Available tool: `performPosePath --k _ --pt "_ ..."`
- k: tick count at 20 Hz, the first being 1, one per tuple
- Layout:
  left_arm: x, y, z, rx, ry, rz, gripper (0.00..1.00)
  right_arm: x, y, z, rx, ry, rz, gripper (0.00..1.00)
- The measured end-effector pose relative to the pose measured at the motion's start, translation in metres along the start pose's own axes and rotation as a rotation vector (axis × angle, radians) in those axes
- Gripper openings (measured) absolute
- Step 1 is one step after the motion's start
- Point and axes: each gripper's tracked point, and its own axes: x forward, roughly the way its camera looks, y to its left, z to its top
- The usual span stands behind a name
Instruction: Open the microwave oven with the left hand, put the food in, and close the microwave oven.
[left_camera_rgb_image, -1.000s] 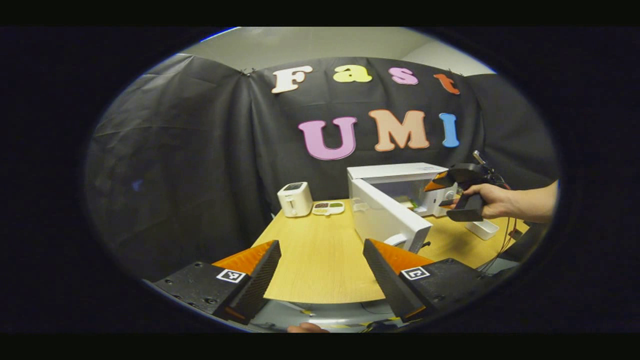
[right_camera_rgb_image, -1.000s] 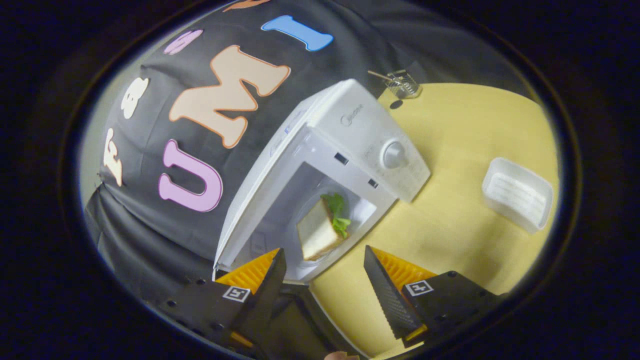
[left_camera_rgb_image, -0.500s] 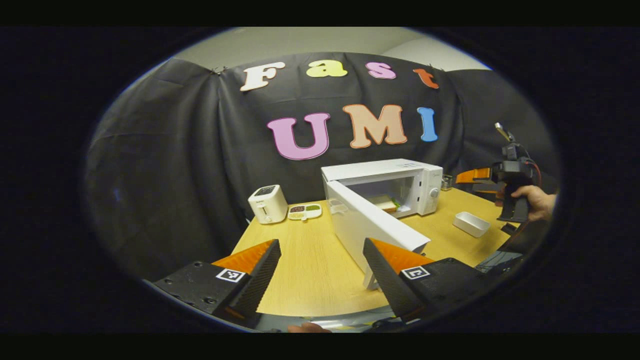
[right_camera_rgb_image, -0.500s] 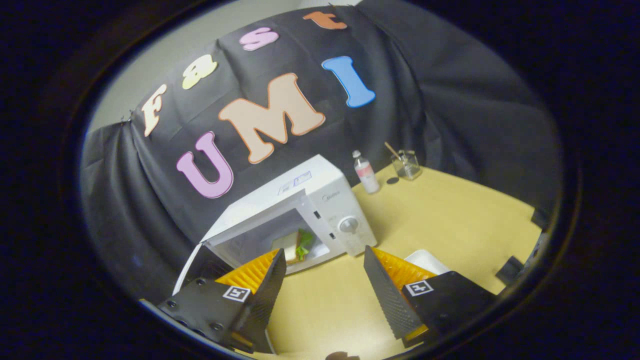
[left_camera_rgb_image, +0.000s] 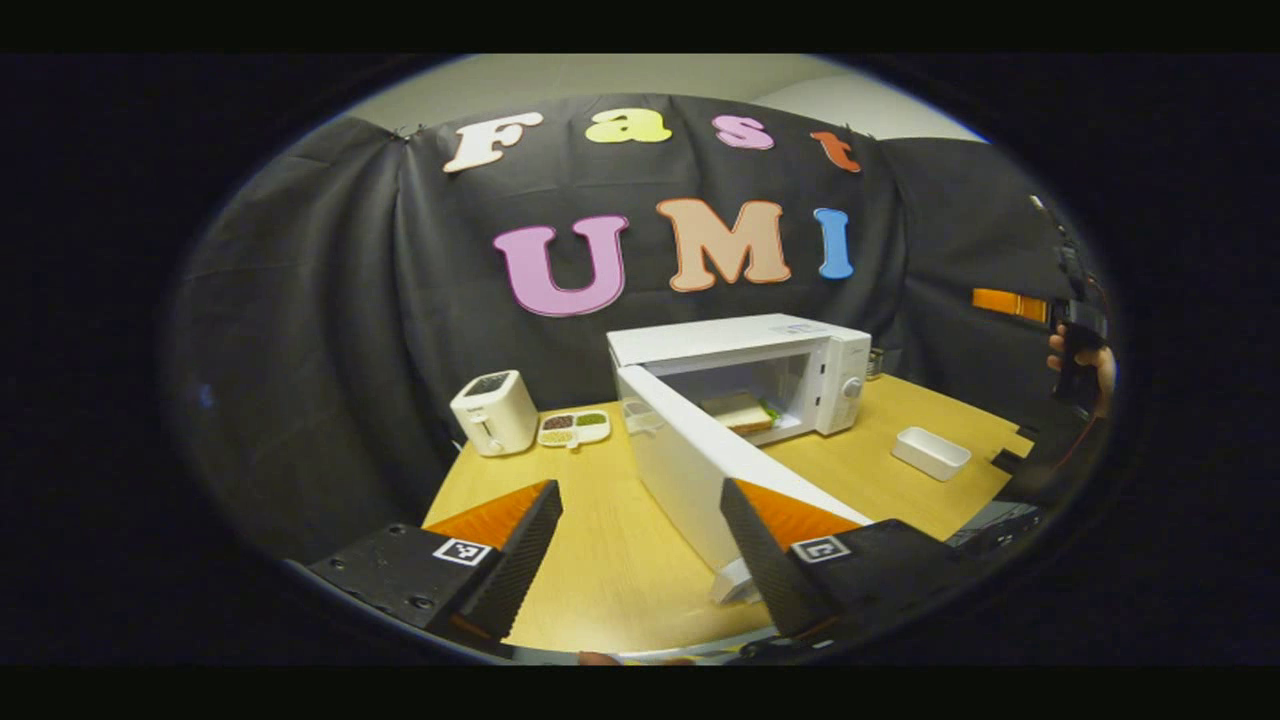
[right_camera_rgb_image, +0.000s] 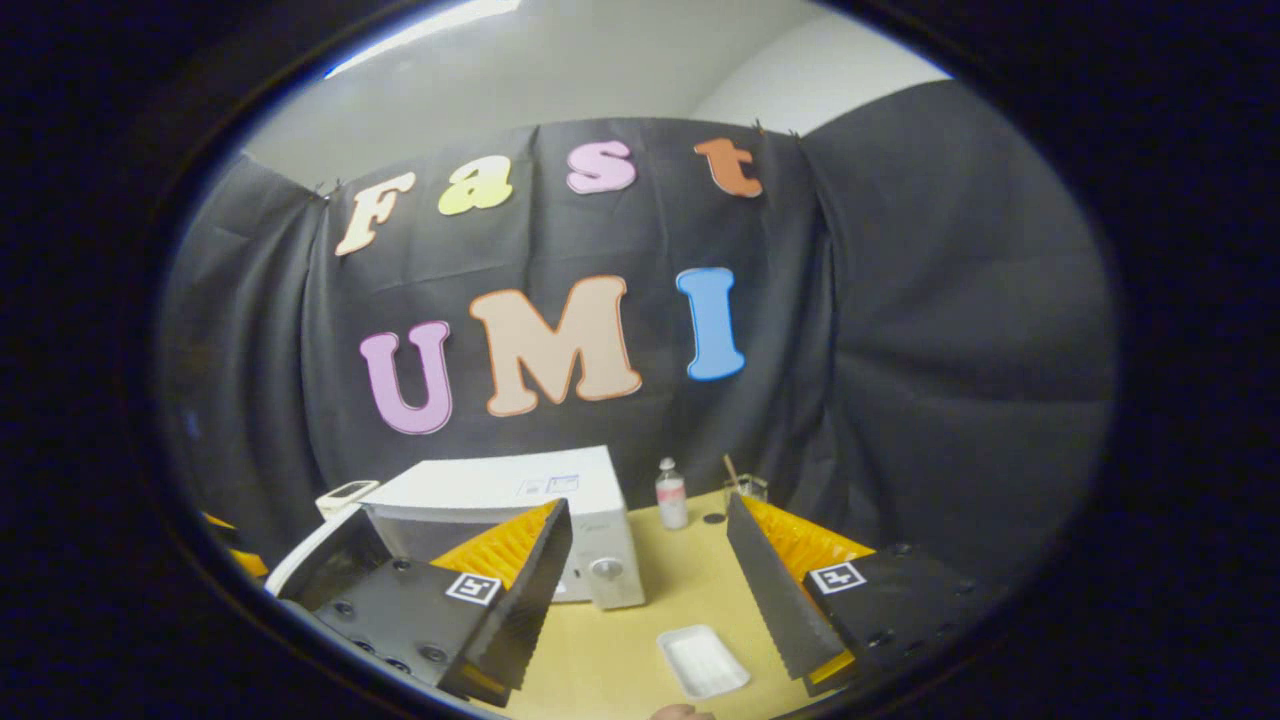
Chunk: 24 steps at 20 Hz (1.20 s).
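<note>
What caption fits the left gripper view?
Sandwich sits inside the open microwave; left gripper waits open.

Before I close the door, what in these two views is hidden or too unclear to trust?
- Sandwich: left gripper view, small, partly behind the open door.
- Microwave cavity: right gripper view, blocked by the right tool.
- Door's far edge: left gripper view, behind the left tool.
</note>
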Motion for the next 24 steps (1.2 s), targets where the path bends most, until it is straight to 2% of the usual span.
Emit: performPosePath --k 2,3,4,5,6,7,8,10,13,14,15,17,23,24 --pt "0.006 0.004 -0.002 -0.021 0.018 0.020 0.53 -0.001 -0.012 0.014 0.002 -0.028 -0.027 0.85" --pt "0.008 0.005 -0.003 -0.021 0.018 0.022 0.36 -0.001 -0.019 0.020 0.004 -0.042 -0.041 0.85" --pt "0.010 -0.013 -0.008 -0.026 0.041 -0.030 0.19 -0.003 -0.026 0.024 0.000 -0.053 -0.053 0.85" --pt "0.011 -0.016 -0.013 -0.003 0.058 -0.031 0.02 -0.004 -0.032 0.028 -0.012 -0.060 -0.064 0.84" --pt "0.015 -0.019 -0.014 0.022 0.061 -0.046 0.08 -0.004 -0.038 0.031 -0.031 -0.069 -0.074 0.84" --pt "0.016 -0.014 -0.011 0.059 0.048 -0.005 0.00 -0.004 -0.043 0.036 -0.056 -0.082 -0.084 0.84" --pt "0.021 -0.005 -0.008 0.084 0.039 0.029 0.00 -0.004 -0.048 0.039 -0.083 -0.091 -0.093 0.84" --pt "0.022 -0.021 -0.012 0.041 0.047 -0.011 0.00 -0.008 -0.054 0.045 -0.113 -0.104 -0.106 0.85" --pt "0.027 -0.015 -0.017 0.012 0.058 0.018 0.02 -0.012 -0.063 0.046 -0.132 -0.103 -0.117 0.85" --pt "0.028 -0.014 -0.020 0.003 0.064 0.029 0.00 -0.012 -0.066 0.046 -0.140 -0.101 -0.118 0.96" --pt "0.030 -0.013 -0.024 -0.008 0.071 0.043 0.00 -0.011 -0.068 0.044 -0.152 -0.091 -0.116 0.86" --pt "0.032 -0.012 -0.031 -0.026 0.091 0.058 0.00 -0.010 -0.069 0.040 -0.181 -0.079 -0.111 0.95" --pt "0.032 -0.008 -0.040 -0.057 0.123 0.107 0.00 -0.002 -0.054 0.042 -0.219 -0.068 -0.032 0.96" --pt "0.031 -0.008 -0.040 -0.057 0.125 0.113 0.00 0.000 -0.054 0.043 -0.215 -0.068 -0.025 1.00"
